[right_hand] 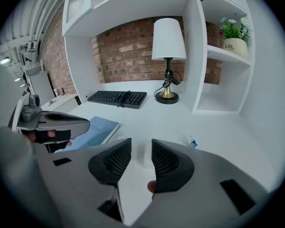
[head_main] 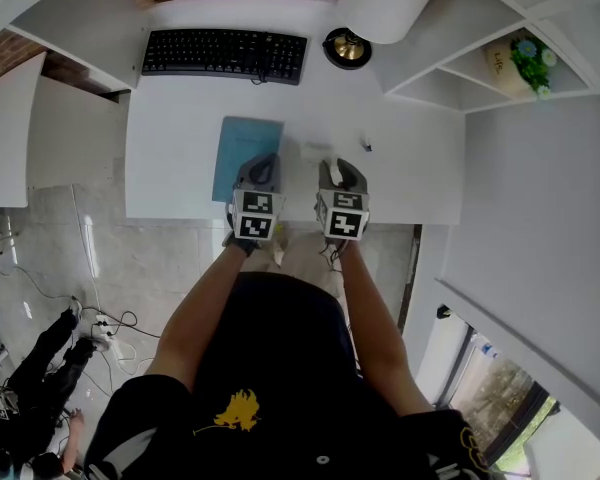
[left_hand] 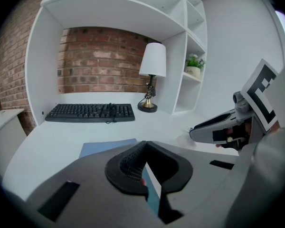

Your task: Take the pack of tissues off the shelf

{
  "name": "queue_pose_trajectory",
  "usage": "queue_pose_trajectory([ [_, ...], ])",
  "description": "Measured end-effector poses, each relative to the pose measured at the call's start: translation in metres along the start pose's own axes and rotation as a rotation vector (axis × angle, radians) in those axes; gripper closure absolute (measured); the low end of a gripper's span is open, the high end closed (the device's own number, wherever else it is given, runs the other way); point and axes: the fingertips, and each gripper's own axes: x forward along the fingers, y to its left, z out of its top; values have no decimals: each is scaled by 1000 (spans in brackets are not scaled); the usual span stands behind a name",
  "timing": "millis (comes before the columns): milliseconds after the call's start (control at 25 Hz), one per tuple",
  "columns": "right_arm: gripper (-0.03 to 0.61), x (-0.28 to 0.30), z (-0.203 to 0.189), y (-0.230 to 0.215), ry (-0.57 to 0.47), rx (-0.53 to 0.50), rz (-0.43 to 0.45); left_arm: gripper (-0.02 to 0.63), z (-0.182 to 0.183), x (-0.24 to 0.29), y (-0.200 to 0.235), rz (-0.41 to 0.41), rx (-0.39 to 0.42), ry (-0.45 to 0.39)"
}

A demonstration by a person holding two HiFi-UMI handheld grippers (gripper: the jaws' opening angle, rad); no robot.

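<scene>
A small white pack of tissues [head_main: 316, 152] lies flat on the white desk [head_main: 180, 128], just ahead of my right gripper [head_main: 338, 165]. In the right gripper view the pack [right_hand: 138, 152] is a pale shape on the desk beyond the gap of the right gripper [right_hand: 141, 148], whose jaws stand apart with nothing pressed between them. My left gripper [head_main: 263, 158] hovers over the near edge of a blue notebook [head_main: 245, 153]. In its own view the left gripper [left_hand: 144, 145] has its pad tips meeting and holds nothing.
A black keyboard [head_main: 225, 55] and a lamp [head_main: 385, 3] stand at the back of the desk. A small binder clip [right_hand: 192, 141] lies right of the pack. The side shelf [right_hand: 228, 53] carries a potted plant [right_hand: 233, 34]. The person stands at the desk's front edge.
</scene>
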Motion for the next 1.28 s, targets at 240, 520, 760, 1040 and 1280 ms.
queue_pose_trajectory([
  [240,516,-5,3,1,3,-10,-15,597,1,-1,-2,-4,3,-4],
  [520,575,-8,7,1,-20,-14,-16,597,5,-4,-2,-1,3,-13],
  [760,577,-16,24,1,-52,-15,-23,597,18,-12,1,7,12,-37],
  [1040,577,-38,90,-3,-194,-16,-33,597,72,-25,9,22,39,-130],
  [1280,577,-64,150,-11,-317,5,-49,597,129,-46,22,53,48,-239],
])
